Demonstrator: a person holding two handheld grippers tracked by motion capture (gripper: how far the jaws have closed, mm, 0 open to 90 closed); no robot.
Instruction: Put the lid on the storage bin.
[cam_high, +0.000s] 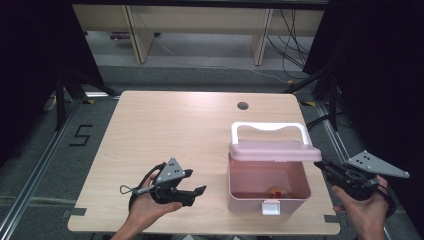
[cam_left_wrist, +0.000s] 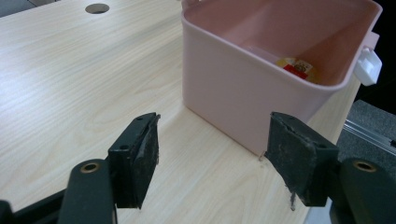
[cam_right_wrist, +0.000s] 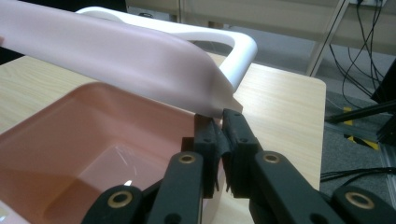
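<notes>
My pink box (cam_high: 267, 192) sits on the table's right, lid (cam_high: 274, 150) raised, white handle (cam_high: 269, 127) up, perhaps a small red-yellow item (cam_high: 276, 190) inside

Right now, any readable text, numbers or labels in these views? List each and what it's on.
"5": black tape figure on the grey floor, left of the table.
Red and yellow packet inside the pink box: print too small and blurred to read.
Nothing else readable.

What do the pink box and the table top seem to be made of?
The pink box: probably moulded plastic, smooth and slightly glossy, with thin, faintly translucent walls and rounded corners. The table top: pale wood-grain surface, matte; it could be laminate rather than solid wood.
</notes>
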